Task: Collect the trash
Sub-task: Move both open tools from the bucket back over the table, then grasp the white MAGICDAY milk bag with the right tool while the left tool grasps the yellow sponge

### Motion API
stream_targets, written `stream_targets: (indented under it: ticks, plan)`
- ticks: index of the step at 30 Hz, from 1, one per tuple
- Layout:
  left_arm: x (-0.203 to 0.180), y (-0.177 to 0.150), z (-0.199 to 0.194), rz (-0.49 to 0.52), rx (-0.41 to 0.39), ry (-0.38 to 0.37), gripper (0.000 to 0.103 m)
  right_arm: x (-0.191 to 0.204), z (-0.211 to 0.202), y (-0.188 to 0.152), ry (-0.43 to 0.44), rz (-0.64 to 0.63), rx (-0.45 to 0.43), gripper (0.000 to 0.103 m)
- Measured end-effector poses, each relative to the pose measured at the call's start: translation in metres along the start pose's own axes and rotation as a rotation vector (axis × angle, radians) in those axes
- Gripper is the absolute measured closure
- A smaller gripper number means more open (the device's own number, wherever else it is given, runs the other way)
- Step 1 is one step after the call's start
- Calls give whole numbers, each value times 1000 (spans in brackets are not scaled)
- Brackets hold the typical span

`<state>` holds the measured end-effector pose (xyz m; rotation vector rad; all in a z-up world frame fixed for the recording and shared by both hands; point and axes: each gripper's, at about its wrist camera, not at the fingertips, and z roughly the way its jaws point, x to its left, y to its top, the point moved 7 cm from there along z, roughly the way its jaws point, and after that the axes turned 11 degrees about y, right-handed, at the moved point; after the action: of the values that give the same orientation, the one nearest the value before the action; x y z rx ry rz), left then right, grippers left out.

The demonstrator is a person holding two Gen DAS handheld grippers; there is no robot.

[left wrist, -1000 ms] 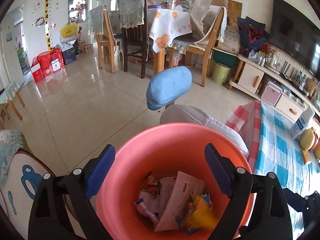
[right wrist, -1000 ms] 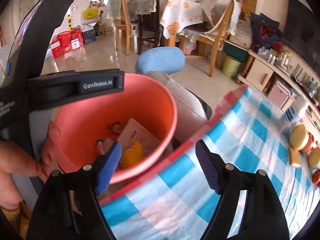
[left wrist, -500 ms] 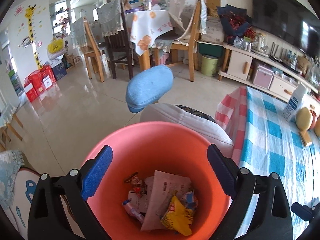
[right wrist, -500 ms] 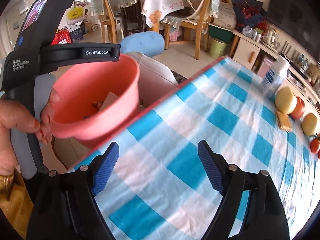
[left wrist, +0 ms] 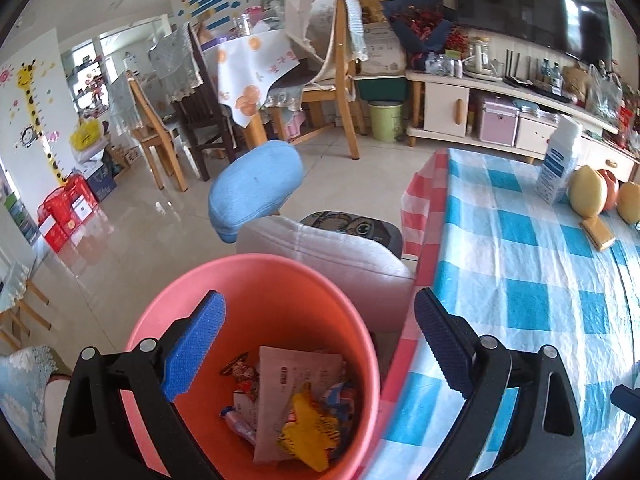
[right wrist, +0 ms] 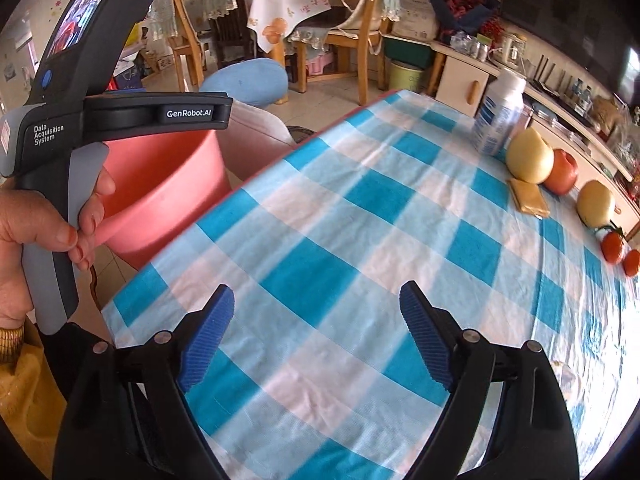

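Hovering wide and empty above the pink bin (left wrist: 256,280) of wrappers (left wrist: 298,412): left hand-held gripper (left wrist: 320,344). Just opening wide beside the bin, over the checked counter (right wrist: 360,220), nothing between the jaws: right hand-held gripper (right wrist: 316,336).

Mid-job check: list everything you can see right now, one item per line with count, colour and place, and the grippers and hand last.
bucket: 1, salmon pink, beside the table edge, under the left gripper
trash: several wrappers, white, yellow, red, in the bucket
tablecloth: 1, blue and white check, red border, covers the table
bottle: 1, white and blue, upright at the table's far side
round fruit: 3 large, 2 pale yellow and 1 red, beside the bottle
small fruit: 2, red-orange, far right
flat packet: 1, tan, before the fruit
cushion: 1, blue, beyond the bucket
left gripper: open, empty, above the bucket
right gripper: open, empty, jaws just opening, above the tablecloth
hand: 1, holds the left gripper's handle
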<state>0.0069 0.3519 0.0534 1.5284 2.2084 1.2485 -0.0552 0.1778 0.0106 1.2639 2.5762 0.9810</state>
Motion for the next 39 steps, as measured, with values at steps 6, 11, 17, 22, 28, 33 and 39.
stream_targets:
  ticks: [6,11,17,22,28,33,39]
  plan:
    - [-22,1,-9,40,-18,-12,9,-16,-9,-12,-2,36,-1,16]
    - [-40,1,-16,75,-34,-21,9,-29,-19,-20,-3,61,-7,16]
    - [-62,0,-23,124,-51,-29,9,-41,-32,-28,-5,89,-22,16]
    - [-81,-2,-30,161,-63,-44,9,-52,-42,-38,-1,125,-29,15]
    - [-104,-6,-38,204,-76,-76,9,-71,-60,-55,7,200,-55,15]
    - [-123,-11,-45,230,-75,-116,9,-102,-87,-81,-16,330,-106,15]
    - [-142,-17,-52,265,-80,-142,9,-153,-102,-130,-47,595,-109,16]
